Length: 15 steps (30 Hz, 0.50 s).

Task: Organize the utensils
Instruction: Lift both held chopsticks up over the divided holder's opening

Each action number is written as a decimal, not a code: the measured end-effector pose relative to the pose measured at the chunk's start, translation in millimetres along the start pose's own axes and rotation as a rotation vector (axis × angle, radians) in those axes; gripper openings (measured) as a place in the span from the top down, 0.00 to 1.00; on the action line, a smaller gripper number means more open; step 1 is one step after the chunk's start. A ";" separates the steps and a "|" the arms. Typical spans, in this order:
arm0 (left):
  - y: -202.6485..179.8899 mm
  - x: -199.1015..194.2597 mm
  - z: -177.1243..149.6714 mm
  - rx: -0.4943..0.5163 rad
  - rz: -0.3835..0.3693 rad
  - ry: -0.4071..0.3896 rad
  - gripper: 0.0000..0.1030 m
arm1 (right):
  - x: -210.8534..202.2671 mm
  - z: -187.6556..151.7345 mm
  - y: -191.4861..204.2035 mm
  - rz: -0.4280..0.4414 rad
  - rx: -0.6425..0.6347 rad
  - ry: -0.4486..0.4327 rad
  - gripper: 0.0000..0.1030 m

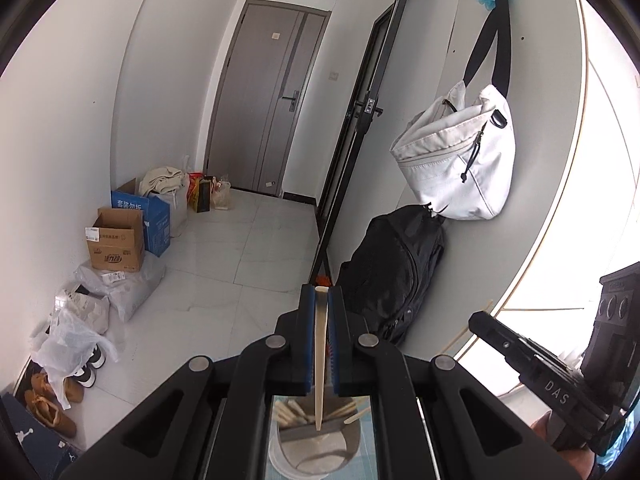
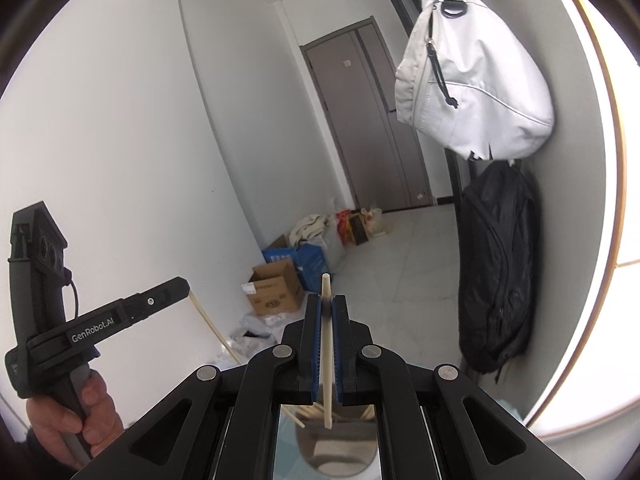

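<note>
While both grippers point up toward the hallway, the left gripper [image 1: 320, 292] is clamped on a pale chopstick [image 1: 321, 344], and the right gripper [image 2: 328, 304] pinches another chopstick [image 2: 326, 344]. Beneath each, more sticks sit in a holder [image 2: 336, 448]. Beyond hang a white bag [image 1: 460, 160] and a black backpack [image 1: 396, 272].
</note>
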<state>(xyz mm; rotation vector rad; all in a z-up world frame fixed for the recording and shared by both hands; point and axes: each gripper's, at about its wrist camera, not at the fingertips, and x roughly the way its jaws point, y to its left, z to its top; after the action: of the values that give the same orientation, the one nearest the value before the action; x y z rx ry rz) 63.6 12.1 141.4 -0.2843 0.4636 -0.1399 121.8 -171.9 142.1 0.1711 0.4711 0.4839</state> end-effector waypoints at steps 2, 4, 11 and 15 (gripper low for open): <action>1.2 9.4 0.1 -0.005 0.001 0.004 0.98 | 13.3 2.2 -2.5 -0.002 -0.003 0.011 0.96; 4.4 21.4 -2.2 -0.016 0.000 0.015 0.98 | 23.5 0.9 -6.7 -0.001 0.003 0.025 0.96; 6.8 53.1 -17.0 -0.012 -0.001 0.077 0.98 | 55.2 -13.5 -21.5 -0.015 -0.008 0.090 0.96; 9.4 64.8 -26.8 -0.006 -0.017 0.117 0.98 | 67.8 -24.5 -25.1 -0.007 -0.015 0.131 0.96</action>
<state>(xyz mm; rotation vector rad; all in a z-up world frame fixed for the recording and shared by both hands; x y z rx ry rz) 109.4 1.9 88.4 -0.2875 0.5773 -0.1727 173.4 -159.8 87.1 0.1239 0.5961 0.4937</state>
